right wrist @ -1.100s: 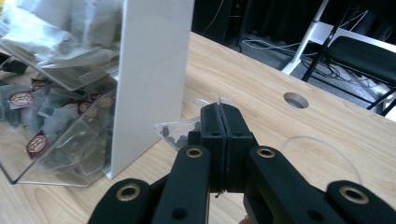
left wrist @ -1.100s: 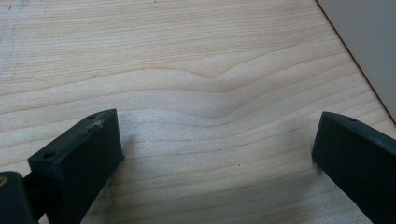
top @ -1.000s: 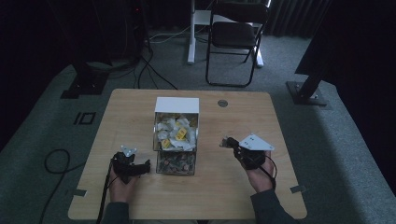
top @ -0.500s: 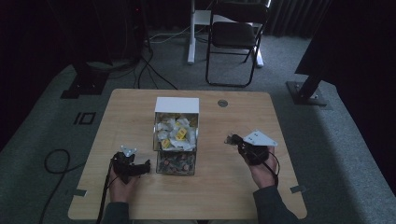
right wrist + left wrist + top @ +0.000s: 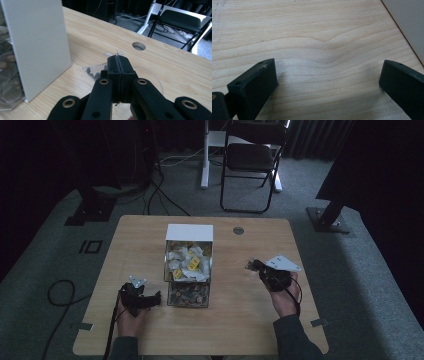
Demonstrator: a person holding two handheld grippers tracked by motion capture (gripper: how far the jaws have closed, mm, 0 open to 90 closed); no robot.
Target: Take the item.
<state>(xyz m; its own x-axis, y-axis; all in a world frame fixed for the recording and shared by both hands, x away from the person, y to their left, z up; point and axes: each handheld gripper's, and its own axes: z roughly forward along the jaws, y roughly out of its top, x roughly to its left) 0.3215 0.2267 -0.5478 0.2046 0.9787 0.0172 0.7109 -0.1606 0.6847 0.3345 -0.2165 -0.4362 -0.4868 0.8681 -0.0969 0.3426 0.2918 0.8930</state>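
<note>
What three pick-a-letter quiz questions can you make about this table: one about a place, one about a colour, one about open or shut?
1. Where is the box?
A) in the middle of the table
B) on the floor
C) in a hand

2. What colour is the seat of the chair?
A) red
B) black
C) yellow

3. The right gripper is:
A) wide open
B) shut on nothing
C) shut on a clear packet

Answers:
1 A, wood shows all around the box.
2 B, the seat looks black.
3 C, its jaws meet and pinch the plastic.
</note>
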